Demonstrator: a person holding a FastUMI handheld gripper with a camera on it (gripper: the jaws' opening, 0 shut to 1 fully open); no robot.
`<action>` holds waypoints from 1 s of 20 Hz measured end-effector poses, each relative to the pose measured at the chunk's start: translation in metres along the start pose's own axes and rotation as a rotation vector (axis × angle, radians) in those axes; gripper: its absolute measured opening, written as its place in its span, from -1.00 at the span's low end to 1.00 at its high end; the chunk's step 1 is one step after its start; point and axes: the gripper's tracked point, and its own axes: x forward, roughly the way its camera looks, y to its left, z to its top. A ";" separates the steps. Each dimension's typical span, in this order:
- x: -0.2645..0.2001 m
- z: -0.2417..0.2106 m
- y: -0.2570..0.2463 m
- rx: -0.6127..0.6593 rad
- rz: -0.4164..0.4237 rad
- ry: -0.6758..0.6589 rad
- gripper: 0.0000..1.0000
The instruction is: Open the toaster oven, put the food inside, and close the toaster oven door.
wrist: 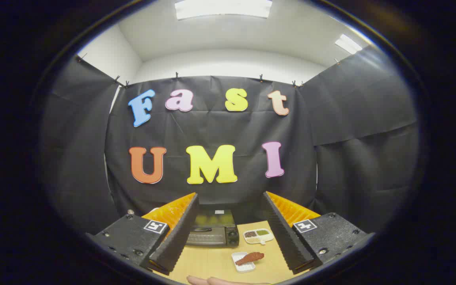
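Setting: staged recording booth inside a plain white-walled room. Evidence: black cloth wall (220, 130) clipped up along its top edge, closing in three sides around a light wooden table (208, 263); white ceiling with rectangular fluorescent panel (223, 8) above the cloth; small dark toaster oven (212, 231) on the table at the cloth's foot.

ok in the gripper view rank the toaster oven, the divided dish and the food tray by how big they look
1. toaster oven, clearly largest, though farthest from the fingers
2. and 3. divided dish and food tray look about alike; the tray sits nearer the camera, so no ranking. The gripper is open above the table.
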 end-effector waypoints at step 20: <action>0.104 -0.118 0.053 -0.020 0.045 0.117 1.00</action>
